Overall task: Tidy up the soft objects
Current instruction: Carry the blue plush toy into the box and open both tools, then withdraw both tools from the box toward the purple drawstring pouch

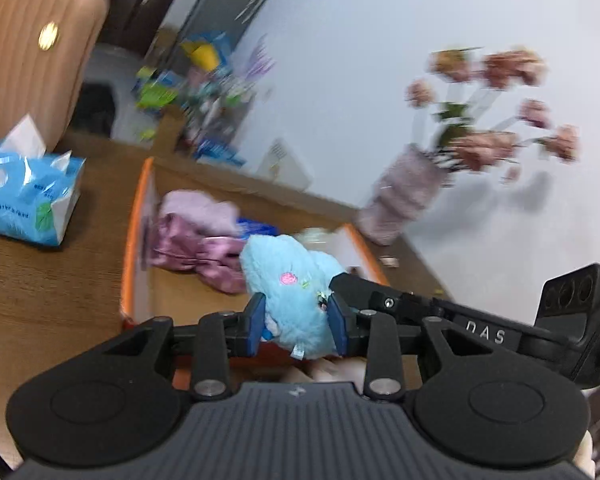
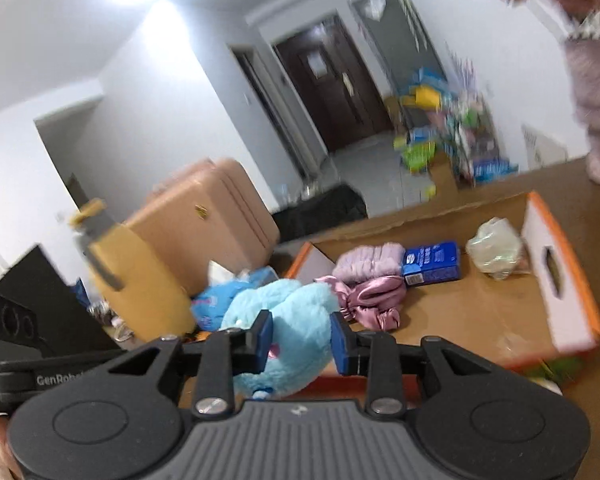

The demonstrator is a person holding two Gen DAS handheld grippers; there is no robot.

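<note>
**Both my grippers clamped on the blue plush above the box**

Nearest me, my left gripper has its blue fingers pressed narrow into the fur of the light blue plush toy. My right gripper pinches the same toy from the other side, fingers sunk into the pile. The toy hangs between the two, clear of the cardboard below.

From the left wrist, its bulk rises up and away from the fingers, the long axis running roughly forward along them, with a pink embroidered patch facing the camera. From the right wrist, it looks like a rounded lump tilted up and left; which end is the head I cannot tell.

Just beyond lies the shallow cardboard box with orange rims, sitting on the brown bench. Inside it are a pink satin scrunchie, a pale lilac fluffy item, a blue packet and a crumpled clear bag.

Farther left on the bench stands a blue tissue pack. At the far wall stands a vase of pink flowers, blurred.
</note>
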